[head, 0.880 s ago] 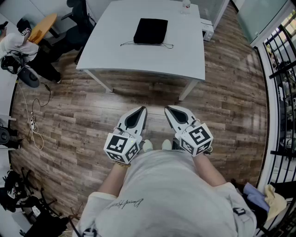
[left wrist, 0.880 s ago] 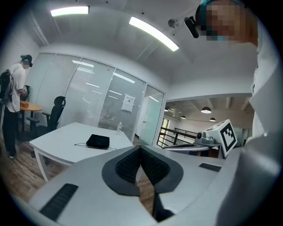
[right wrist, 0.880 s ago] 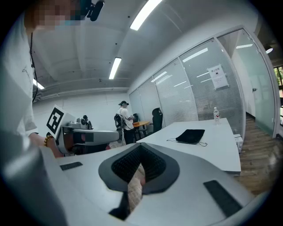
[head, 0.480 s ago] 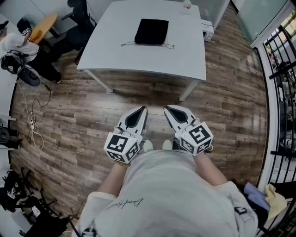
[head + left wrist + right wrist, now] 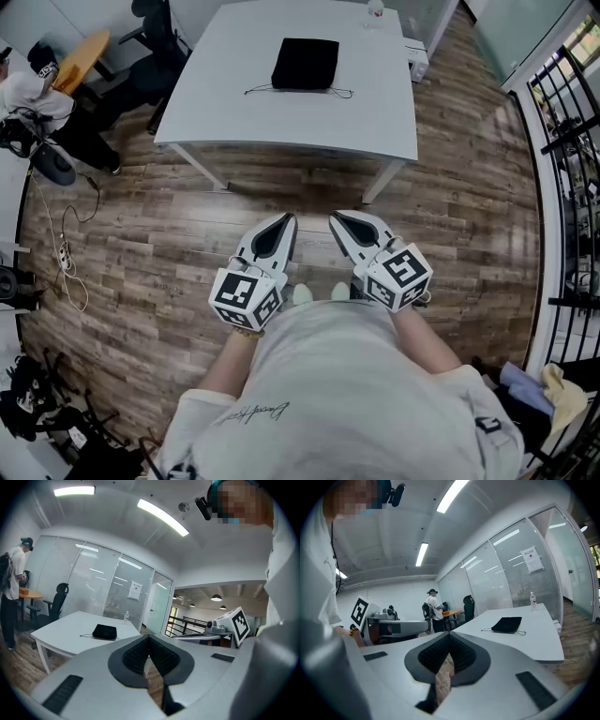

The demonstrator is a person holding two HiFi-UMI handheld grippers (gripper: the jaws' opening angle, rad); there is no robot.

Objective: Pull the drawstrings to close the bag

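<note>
A black drawstring bag (image 5: 306,63) lies flat on the white table (image 5: 234,112) far ahead of me, its thin strings (image 5: 333,92) trailing along the near side. It also shows small in the left gripper view as the bag (image 5: 104,632) and in the right gripper view as the bag (image 5: 507,624). My left gripper (image 5: 289,221) and right gripper (image 5: 335,219) hang side by side close to my body, over the wooden floor, well short of the table. Both are shut with nothing between the jaws.
A person (image 5: 23,89) stands at the far left by an orange table (image 5: 86,52) and a black office chair (image 5: 159,23). A water bottle (image 5: 376,9) stands at the table's far edge. Cables (image 5: 66,248) lie on the floor at left. A black railing (image 5: 567,187) runs along the right.
Both grippers stay shut and nearly still. The view has shifted slightly, nothing else has moved.
</note>
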